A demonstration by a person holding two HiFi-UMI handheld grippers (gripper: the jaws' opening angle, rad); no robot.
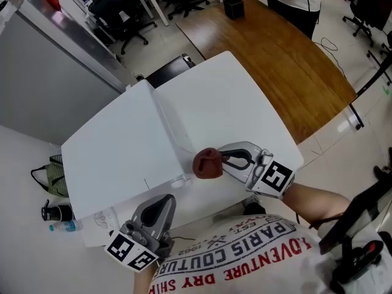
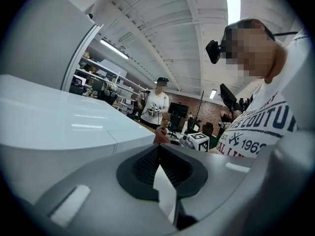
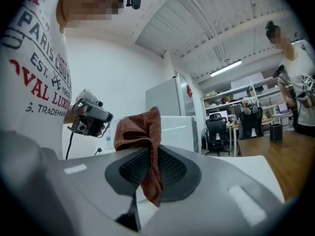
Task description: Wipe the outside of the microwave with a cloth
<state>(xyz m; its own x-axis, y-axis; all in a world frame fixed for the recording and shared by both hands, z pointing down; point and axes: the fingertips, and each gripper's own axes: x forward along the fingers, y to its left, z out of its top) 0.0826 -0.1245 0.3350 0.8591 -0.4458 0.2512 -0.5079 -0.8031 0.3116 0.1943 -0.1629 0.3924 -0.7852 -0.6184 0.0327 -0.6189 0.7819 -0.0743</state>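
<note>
The white microwave point(image 1: 116, 146) is seen from above, standing on a white table point(image 1: 239, 97). My right gripper point(image 1: 222, 159) is shut on a bunched red-brown cloth point(image 1: 207, 163), just off the microwave's right side near its front corner. In the right gripper view the cloth point(image 3: 140, 127) stands up between the jaws of that gripper point(image 3: 147, 149), with the microwave's white side point(image 3: 179, 129) behind it; whether they touch is unclear. My left gripper point(image 1: 166, 199) is by the microwave's front edge, shut with nothing in it. In the left gripper view it point(image 2: 158, 149) looks along the microwave top point(image 2: 59, 117).
A wooden table point(image 1: 288, 60) lies beyond the white one. A tall grey cabinet point(image 1: 49, 72) stands left of the microwave. On the floor at left are a bag point(image 1: 55, 173) and a bottle point(image 1: 61, 226). Office chairs point(image 1: 116, 11) and people are farther back.
</note>
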